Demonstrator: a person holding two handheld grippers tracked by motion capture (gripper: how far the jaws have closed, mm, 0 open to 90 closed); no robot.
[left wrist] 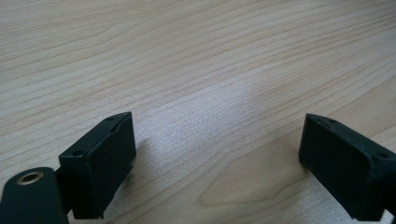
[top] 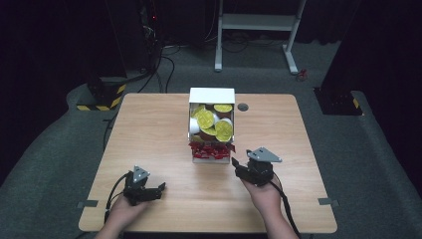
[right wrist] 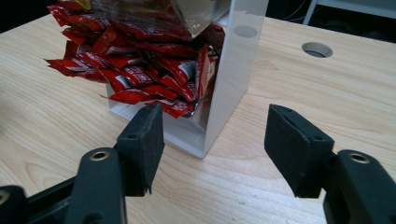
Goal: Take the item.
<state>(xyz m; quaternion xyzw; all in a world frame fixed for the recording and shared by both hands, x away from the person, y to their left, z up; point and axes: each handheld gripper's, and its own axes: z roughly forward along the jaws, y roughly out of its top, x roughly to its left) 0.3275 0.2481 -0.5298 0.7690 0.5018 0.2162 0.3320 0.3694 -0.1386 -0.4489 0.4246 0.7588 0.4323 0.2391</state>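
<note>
The white box [top: 212,127] stands in the middle of the wooden table [top: 149,129], its long axis running from near to far, and the red packets [right wrist: 135,70] spill from its near end, just to the far left of the right gripper [top: 247,168], which is much nearer to them than the left gripper [top: 152,191]. The right gripper has its 2 jaws apart with nothing between them, pointing at the near right corner of the box. The left gripper rests with jaws wide apart over bare wood; the packets look thin, glossy and crinkled, the box walls smooth and hard, with round yellow-lidded cups [top: 213,123] behind.
</note>
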